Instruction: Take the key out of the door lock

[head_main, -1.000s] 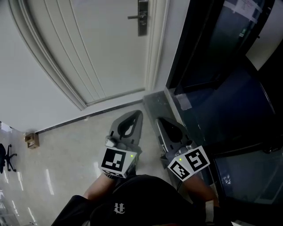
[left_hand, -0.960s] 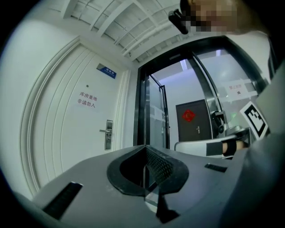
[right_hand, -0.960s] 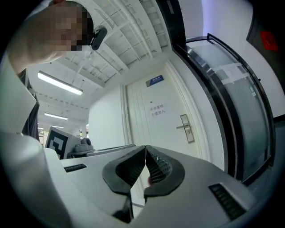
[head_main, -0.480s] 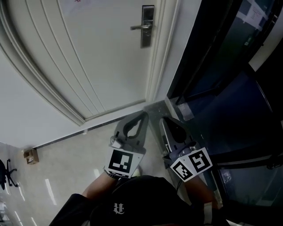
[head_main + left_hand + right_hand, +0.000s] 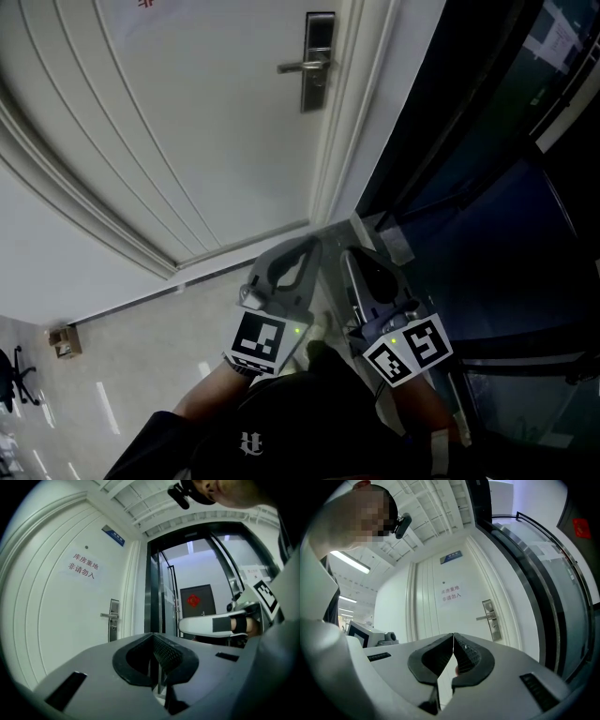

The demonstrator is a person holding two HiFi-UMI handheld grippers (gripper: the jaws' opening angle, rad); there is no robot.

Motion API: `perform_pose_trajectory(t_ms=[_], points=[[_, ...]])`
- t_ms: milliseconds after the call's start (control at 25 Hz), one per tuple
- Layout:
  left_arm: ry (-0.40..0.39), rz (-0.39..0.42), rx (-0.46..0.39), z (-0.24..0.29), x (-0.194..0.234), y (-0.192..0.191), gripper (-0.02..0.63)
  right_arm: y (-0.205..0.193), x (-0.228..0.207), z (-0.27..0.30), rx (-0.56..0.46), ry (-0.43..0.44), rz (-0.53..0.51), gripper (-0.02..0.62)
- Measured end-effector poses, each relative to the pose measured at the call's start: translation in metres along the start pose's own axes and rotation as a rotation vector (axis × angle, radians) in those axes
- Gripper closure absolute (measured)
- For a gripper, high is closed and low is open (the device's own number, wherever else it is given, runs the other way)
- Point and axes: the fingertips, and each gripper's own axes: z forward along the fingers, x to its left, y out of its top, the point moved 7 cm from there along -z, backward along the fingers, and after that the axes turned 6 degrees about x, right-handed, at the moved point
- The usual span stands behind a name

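Observation:
A white door (image 5: 187, 122) carries a silver lock plate with a lever handle (image 5: 317, 66); the same lock plate (image 5: 113, 620) shows in the left gripper view and the lock plate (image 5: 490, 619) in the right gripper view. The key is too small to make out. My left gripper (image 5: 311, 246) is held low, well short of the door, its jaws closed with nothing between them. Beside it my right gripper (image 5: 349, 255) is also shut and empty. Both point toward the door.
A dark glass door and black frame (image 5: 469, 169) stand right of the white door. A paper notice (image 5: 83, 566) with red characters hangs on the door. A small cardboard box (image 5: 64, 342) sits on the tiled floor at left.
The view has tilted up, so the lock plate sits lower and nearer in the frame. Both grippers have come slightly forward toward the door, still shut.

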Motion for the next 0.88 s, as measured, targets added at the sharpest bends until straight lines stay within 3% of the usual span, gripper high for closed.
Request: perform_pose_trajectory(t_ms=[400,760,880], points=[[0.031,-0.110,0.004,0.110,0.053,0.006,0.600,0.023,-0.093,0.082,0.005,0.065,0.003,0.580],[0.066,-0.298,-0.036,0.206,0.104,0.011,0.600,0.047,-0.176,0.134,-0.004,0.120,0.010,0.580],[0.060,-0.411,-0.039,0.231,0.124,0.008,0.600,0.049,-0.192,0.146,-0.003,0.126,0.026,0.580]])
